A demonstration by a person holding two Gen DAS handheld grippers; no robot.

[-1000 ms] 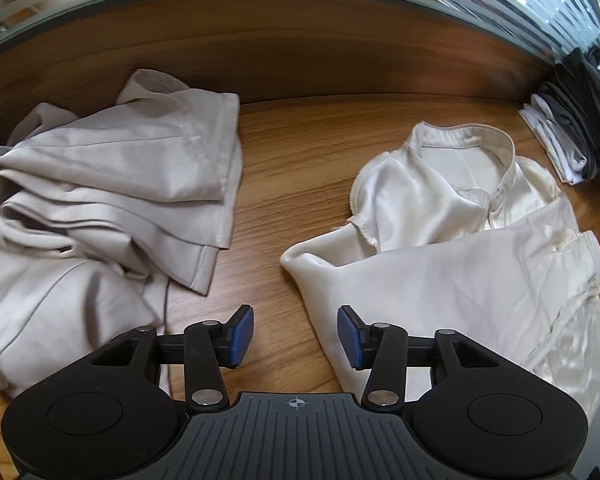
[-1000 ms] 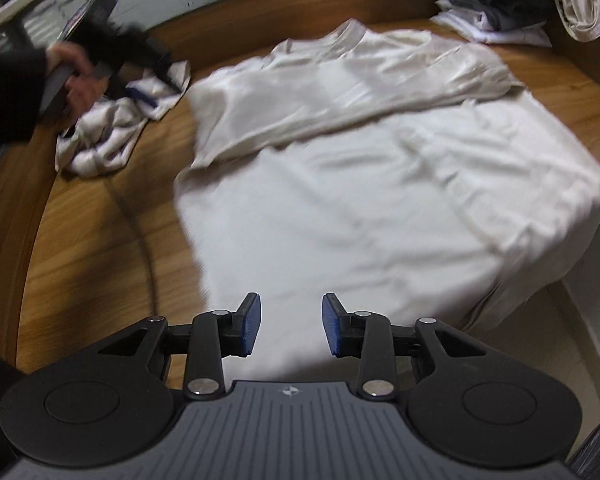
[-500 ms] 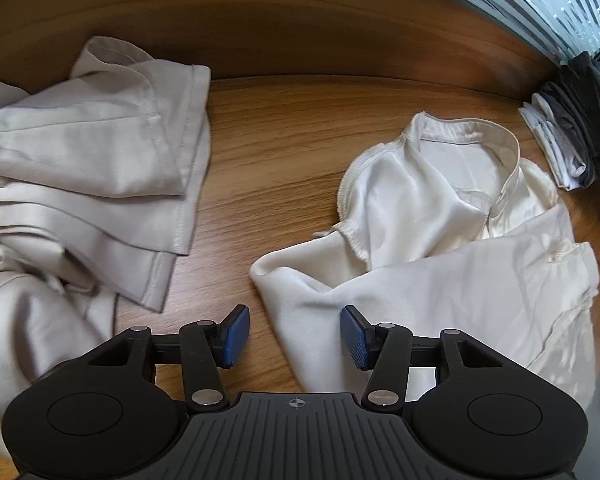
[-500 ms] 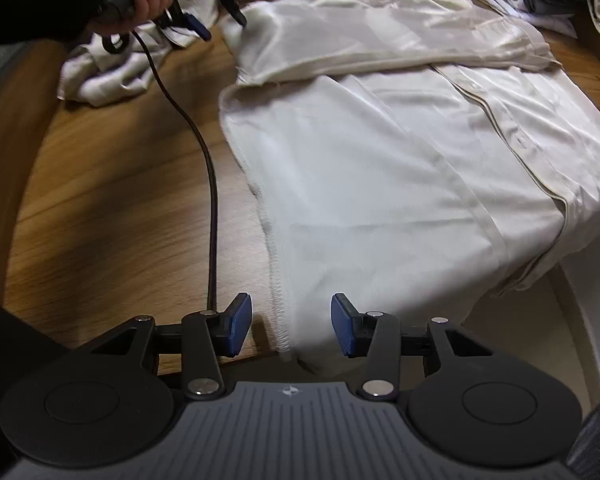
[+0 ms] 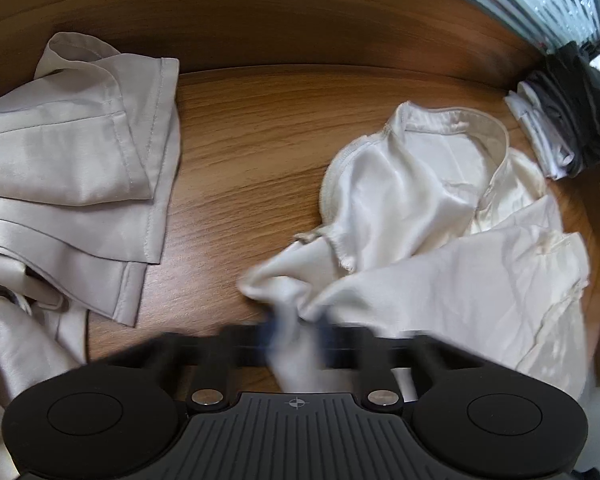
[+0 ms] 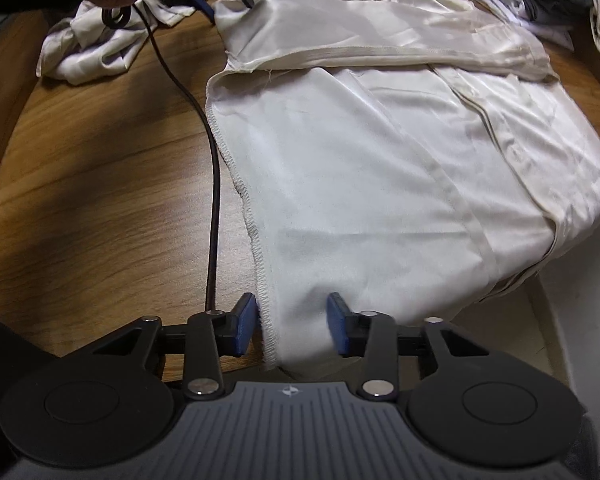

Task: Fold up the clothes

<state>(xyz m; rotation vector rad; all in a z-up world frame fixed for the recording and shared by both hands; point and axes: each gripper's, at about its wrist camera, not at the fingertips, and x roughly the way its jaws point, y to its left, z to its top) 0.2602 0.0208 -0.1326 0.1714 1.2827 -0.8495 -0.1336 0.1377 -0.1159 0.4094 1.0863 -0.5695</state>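
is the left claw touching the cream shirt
Touching: the left wrist view shows the left claw shut on a bunched corner of the cream shirt.

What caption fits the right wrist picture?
Right gripper fingers closing around the cream shirt's hem on the wooden table.

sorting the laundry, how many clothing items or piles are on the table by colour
cream satin shirt: 1
beige crumpled garment pile: 1
dark grey and white folded stack: 1
total: 3
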